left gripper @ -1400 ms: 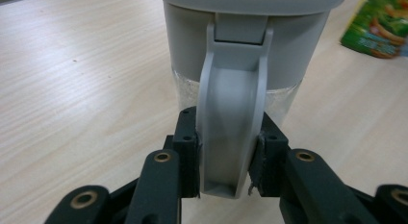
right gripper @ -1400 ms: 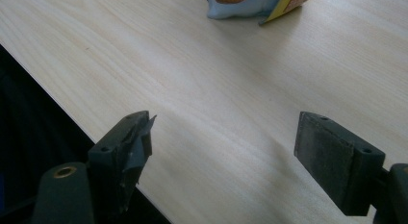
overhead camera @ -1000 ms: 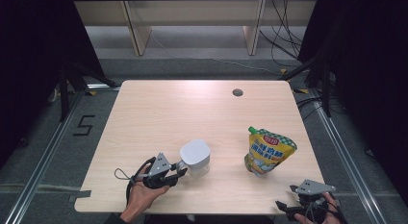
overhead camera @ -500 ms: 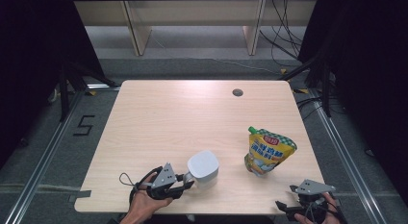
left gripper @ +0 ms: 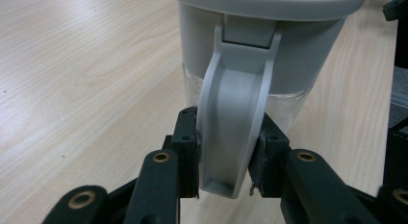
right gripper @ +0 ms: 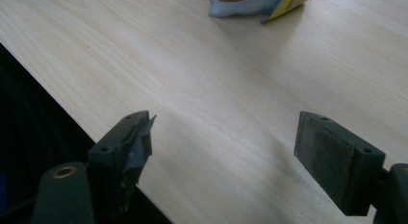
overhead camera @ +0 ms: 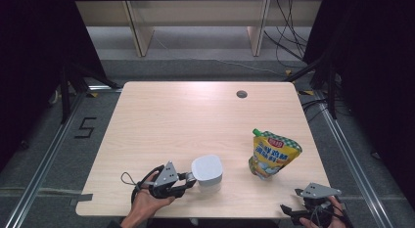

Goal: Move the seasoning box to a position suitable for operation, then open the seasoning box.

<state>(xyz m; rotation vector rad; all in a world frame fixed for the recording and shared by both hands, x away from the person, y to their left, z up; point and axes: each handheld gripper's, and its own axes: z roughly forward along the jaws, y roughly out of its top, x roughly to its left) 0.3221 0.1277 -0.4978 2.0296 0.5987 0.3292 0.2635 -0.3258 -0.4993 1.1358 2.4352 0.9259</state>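
The left tongs (left gripper: 225, 159), clenched on the grey-lidded clear plastic jug's (overhead camera: 207, 171) handle, have slid it rightward toward the yellow pouch (overhead camera: 272, 153); right tongs (right gripper: 223, 154) wait released.

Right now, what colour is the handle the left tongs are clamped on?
Pale grey, matching the lid: the plastic jug handle held by the left tongs. Left gripper view shows it best.

Light wood table (overhead camera: 161, 115): grey-lidded jug (overhead camera: 207, 170), yellow pouch (overhead camera: 272, 153) standing well apart.
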